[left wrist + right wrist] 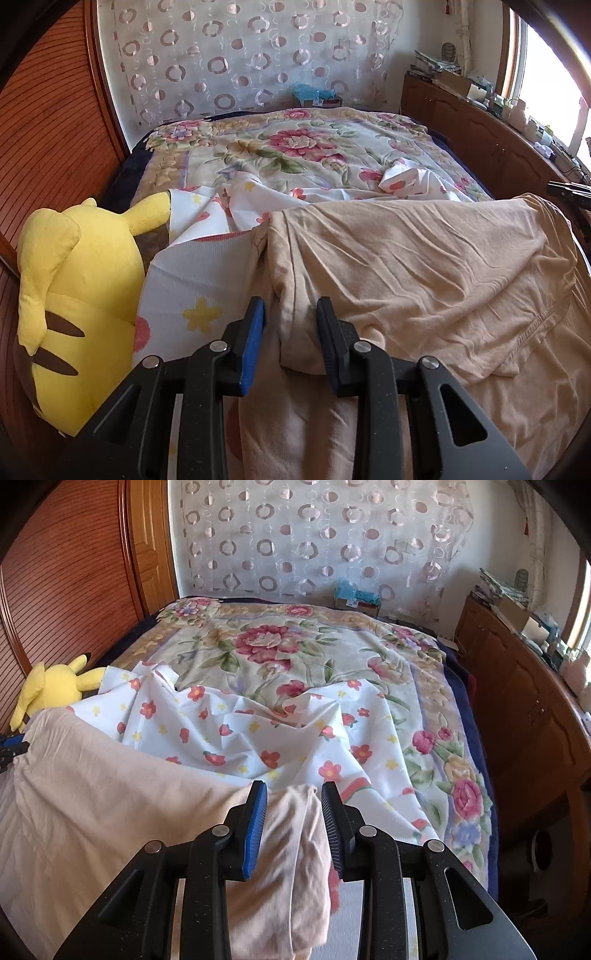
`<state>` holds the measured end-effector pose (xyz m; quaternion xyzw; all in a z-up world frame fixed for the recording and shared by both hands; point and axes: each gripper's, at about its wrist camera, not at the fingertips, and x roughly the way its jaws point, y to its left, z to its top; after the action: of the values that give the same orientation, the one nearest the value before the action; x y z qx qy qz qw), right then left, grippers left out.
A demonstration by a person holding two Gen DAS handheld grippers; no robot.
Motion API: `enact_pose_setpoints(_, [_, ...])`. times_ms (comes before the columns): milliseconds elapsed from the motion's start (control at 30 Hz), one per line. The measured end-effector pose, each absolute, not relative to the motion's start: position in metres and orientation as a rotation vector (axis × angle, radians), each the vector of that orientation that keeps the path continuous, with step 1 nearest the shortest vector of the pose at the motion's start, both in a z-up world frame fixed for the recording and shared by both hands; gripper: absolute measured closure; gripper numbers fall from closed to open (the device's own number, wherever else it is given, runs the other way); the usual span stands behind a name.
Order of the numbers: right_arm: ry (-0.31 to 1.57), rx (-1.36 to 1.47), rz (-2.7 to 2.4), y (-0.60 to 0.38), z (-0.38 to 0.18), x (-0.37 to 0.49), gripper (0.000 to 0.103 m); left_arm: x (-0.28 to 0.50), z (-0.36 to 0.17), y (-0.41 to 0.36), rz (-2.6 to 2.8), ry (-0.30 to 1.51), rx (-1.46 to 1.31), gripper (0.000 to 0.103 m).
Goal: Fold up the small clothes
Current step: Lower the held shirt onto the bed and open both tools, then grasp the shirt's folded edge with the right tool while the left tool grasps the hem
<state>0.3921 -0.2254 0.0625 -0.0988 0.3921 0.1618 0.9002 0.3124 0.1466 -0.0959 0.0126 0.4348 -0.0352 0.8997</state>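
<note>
A beige garment (424, 266) lies wrinkled on the near part of the bed, stretched between my two grippers. A bunched fold at its left end sits between the parted fingers of my left gripper (291, 306), with a gap beside the blue pad (253, 332). In the right wrist view the same garment (110, 786) spreads to the left. Its right end hangs bunched and blurred between the separated fingers of my right gripper (293, 788). Neither pair of pads clamps the cloth. The left gripper's tip (11, 747) peeks in at the far left edge.
A white sheet with red flowers (240, 731) lies crumpled under and beyond the garment, on a floral blanket (295, 147). A yellow plush toy (74, 295) leans at the bed's left edge by the wooden wall. A cluttered wooden cabinet (517, 686) runs along the right.
</note>
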Motion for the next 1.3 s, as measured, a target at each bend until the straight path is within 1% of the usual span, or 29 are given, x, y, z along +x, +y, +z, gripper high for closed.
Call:
enact_pose_setpoints(233, [0.835, -0.147, 0.334, -0.248, 0.058, 0.326, 0.069, 0.296, -0.088, 0.14, -0.102, 0.883, 0.028, 0.072])
enact_pose_setpoints(300, [0.843, -0.115, 0.364, -0.253, 0.056, 0.312, 0.058, 0.292, -0.086, 0.138, -0.112, 0.879, 0.03, 0.072])
enact_pose_setpoints(400, [0.842, -0.109, 0.374, -0.258, 0.056, 0.296, 0.055, 0.291, -0.088, 0.136, -0.12, 0.895, 0.016, 0.072])
enact_pose_setpoints(533, [0.865, -0.071, 0.377, -0.264, 0.052, 0.288, 0.055, 0.295, -0.091, 0.137, -0.117, 0.907, 0.007, 0.072])
enact_pose_setpoints(800, [0.902, -0.059, 0.335, -0.262, 0.045, 0.302, 0.055, 0.3, -0.097, 0.142, -0.102, 0.927, -0.012, 0.072])
enact_pose_setpoints(1133, [0.875, 0.0, 0.351, -0.253, 0.035, 0.325, 0.055, 0.302, -0.096, 0.145, -0.096, 0.923, -0.026, 0.07])
enact_pose_setpoints(1267, [0.879, -0.039, 0.315, -0.247, 0.027, 0.332, 0.055, 0.303, -0.096, 0.145, -0.094, 0.916, -0.021, 0.07])
enact_pose_setpoints(1300, [0.871, -0.046, 0.314, -0.246, 0.026, 0.333, 0.055, 0.302, -0.096, 0.144, -0.099, 0.913, -0.015, 0.08])
